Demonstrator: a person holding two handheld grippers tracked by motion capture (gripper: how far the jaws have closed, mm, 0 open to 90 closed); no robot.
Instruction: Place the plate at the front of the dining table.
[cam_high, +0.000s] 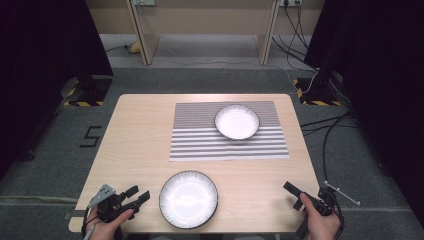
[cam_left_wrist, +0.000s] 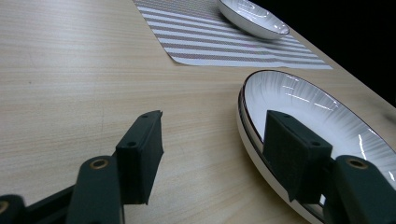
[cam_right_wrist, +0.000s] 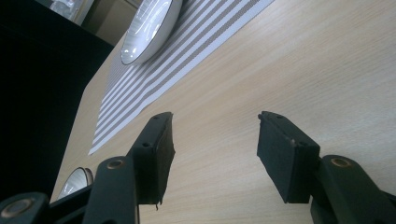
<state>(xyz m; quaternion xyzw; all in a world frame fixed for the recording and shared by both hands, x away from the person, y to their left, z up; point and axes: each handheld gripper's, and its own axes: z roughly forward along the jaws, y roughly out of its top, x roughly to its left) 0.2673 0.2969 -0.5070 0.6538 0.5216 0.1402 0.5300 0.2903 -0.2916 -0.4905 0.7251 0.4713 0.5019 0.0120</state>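
A white plate with a dark rim (cam_high: 188, 198) lies near the table's front edge, at the middle. A second white dish (cam_high: 237, 121) rests on a grey-striped placemat (cam_high: 200, 145) farther back. My left gripper (cam_high: 141, 193) stands open just left of the near plate. In the left gripper view (cam_left_wrist: 215, 126) its right jaw shows in front of the plate's rim (cam_left_wrist: 322, 112); I cannot tell if it touches. My right gripper (cam_high: 293, 205) is open at the front right, rolled on its side. Between its jaws (cam_right_wrist: 212, 140) lies bare wood, with the far dish (cam_right_wrist: 147, 28) beyond.
The light wooden table (cam_high: 140, 135) stands on grey carpet. Black curtains hang at both sides. Cables (cam_high: 325, 130) run over the floor to the right. Stand bases with yellow-black tape (cam_high: 82, 102) sit beyond the far corners.
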